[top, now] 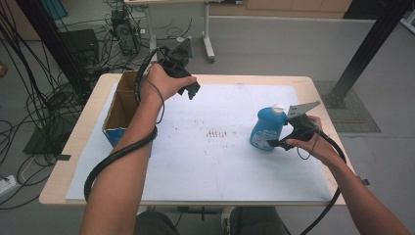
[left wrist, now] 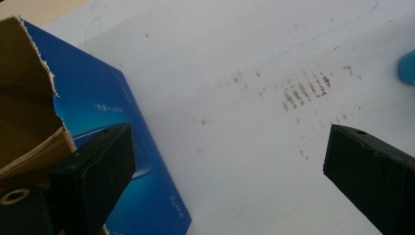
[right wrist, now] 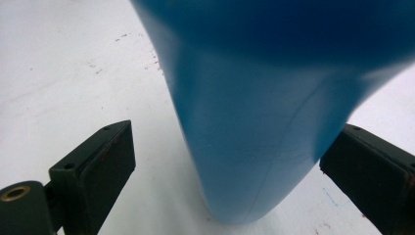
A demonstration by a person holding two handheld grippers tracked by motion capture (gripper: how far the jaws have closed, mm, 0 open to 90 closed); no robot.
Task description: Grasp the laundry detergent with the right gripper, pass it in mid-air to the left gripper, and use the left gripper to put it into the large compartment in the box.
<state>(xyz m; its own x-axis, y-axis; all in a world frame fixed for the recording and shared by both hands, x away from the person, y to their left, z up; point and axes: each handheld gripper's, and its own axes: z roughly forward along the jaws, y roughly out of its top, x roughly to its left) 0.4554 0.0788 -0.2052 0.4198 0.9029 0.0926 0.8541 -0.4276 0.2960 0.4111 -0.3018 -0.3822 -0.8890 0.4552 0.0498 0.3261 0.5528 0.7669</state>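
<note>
The blue plastic bottle with a white cap (top: 266,128) stands upright on the right half of the white sheet (top: 210,161) that covers the desk (top: 73,147), well apart from the open cardboard box with blue printed sides (top: 120,110) at the left edge. In the right gripper view the bottle's blue body (right wrist: 254,137) sits between the two black jaws, which stand wide: the right-hand jaw is just at the bottle's side, perhaps touching, while a clear gap of white sheet separates the left-hand jaw from it. So the right gripper (top: 280,142) is spread around the bottle but has not clamped it.

The left gripper (top: 192,89) is held above the desk near the box's far corner, its jaws released and wide apart with nothing between them; in the left gripper view the box's torn brown rim and blue side (left wrist: 98,132) lie below its left-hand jaw, and a patch of brownish smudges (left wrist: 303,90) marks the sheet further on.

The step in hand looks like the grasp of the bottle, most likely for a transfer to the box. The next move calls for closing the right gripper squarely on the body, centred so the smooth, tapering plastic does not slip or tip, before any lift.
</note>
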